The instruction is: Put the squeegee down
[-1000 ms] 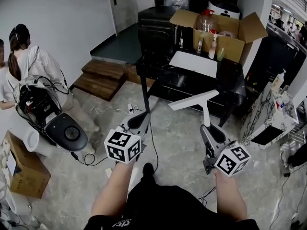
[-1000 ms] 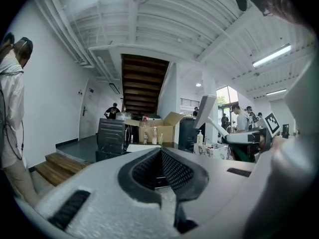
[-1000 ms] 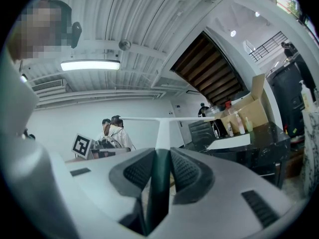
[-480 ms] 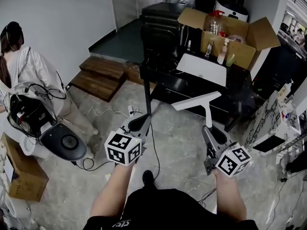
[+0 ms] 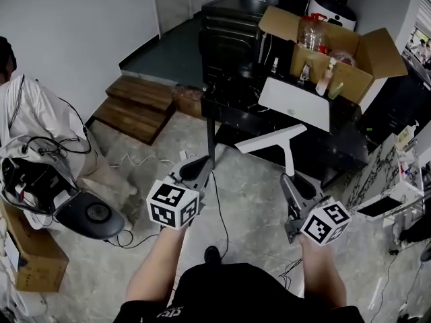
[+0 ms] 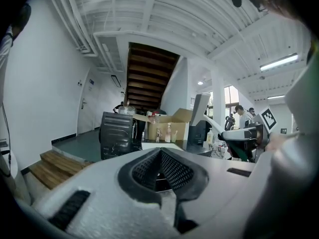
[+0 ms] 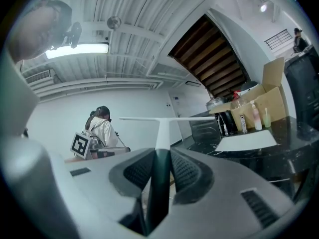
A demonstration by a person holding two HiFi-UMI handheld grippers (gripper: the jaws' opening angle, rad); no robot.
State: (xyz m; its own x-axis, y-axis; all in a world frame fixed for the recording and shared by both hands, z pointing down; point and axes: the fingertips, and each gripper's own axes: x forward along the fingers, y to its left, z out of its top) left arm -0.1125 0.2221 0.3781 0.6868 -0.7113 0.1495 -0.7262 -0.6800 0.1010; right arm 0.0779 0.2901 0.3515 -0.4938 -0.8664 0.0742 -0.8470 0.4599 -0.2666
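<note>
We see at one o'clock an open cardboard box (image 5: pixel 382 50) of bottles (image 5: pixel 328 77) on a black table (image 5: pixel 345 144), a white sheet (image 5: pixel 296 103) beside it, at ten o'clock wooden steps (image 5: pixel 138 106), at nine o'clock a person (image 5: pixel 30 116) in white

The squeegee (image 5: pixel 273 140) looks like smooth white plastic. At upper right a cardboard box (image 5: pixel 387 46) — matt brown paperboard — sits on a glossy black table (image 5: pixel 347 143). At upper left the wooden steps (image 5: pixel 135 106) show stained grain; the floor (image 5: pixel 249 200) is polished, marbled stone.

Cardboard box (image 5: pixel 347 79) at the rear of the tabletop (image 5: pixel 342 138), flat sheet (image 5: pixel 296 104) before it; wooden steps (image 5: pixel 135 108) left of the tabletop
</note>
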